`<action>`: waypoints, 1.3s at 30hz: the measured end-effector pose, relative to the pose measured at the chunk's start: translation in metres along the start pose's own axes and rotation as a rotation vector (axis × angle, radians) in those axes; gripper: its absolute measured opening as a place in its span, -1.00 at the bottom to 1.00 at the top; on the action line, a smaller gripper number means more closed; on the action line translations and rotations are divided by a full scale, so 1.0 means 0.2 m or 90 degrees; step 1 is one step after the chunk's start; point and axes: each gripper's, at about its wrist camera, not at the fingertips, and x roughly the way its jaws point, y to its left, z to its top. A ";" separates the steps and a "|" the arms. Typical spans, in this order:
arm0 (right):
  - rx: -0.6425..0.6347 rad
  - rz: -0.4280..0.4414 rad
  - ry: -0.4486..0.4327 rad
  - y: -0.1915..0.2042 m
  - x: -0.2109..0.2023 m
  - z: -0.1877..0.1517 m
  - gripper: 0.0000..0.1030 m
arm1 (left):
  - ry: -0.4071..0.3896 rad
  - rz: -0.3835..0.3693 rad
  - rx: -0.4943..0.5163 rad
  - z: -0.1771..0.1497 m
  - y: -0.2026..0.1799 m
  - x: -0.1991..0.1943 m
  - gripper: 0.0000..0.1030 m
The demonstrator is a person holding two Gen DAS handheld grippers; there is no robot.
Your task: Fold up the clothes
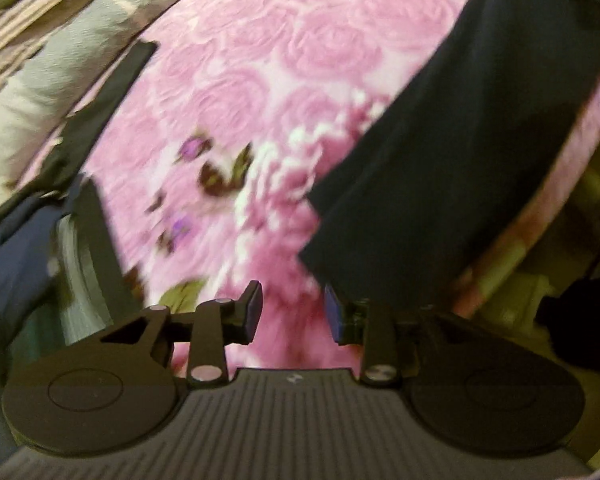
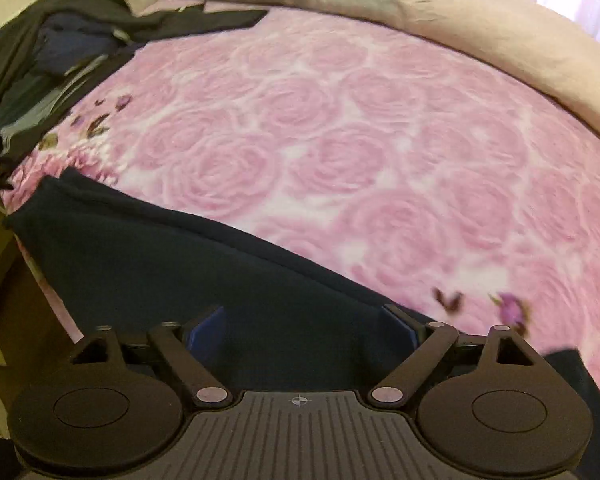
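both grippers spread apart: left gripper point(image 1: 293, 312) over the pink bedspread point(image 1: 260, 80), right gripper point(image 2: 300, 330) above dark garment point(image 2: 180, 256).

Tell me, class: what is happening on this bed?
A person with two handheld grippers is folding clothes on a pink rose-patterned bedspread. Both the left gripper and right gripper have their jaws open, holding nothing. A dark navy folded garment lies beneath the right one; a heap of dark clothes waits nearby.
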 end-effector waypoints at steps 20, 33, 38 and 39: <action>0.202 -0.236 0.089 -0.44 -0.12 -0.34 0.67 | -0.012 -0.085 0.110 0.23 0.15 0.05 -0.94; 0.550 -0.427 -0.006 -0.93 -0.69 -1.06 0.67 | 0.043 -0.013 0.152 0.62 -0.01 0.00 -0.74; 0.702 -0.409 -0.112 -1.16 -0.87 -1.33 0.67 | -0.024 -0.063 0.206 1.07 -0.38 -0.09 -0.73; 0.725 -0.400 -0.136 -1.21 -0.89 -1.37 0.67 | -0.041 -0.079 0.223 1.17 -0.49 -0.10 -0.72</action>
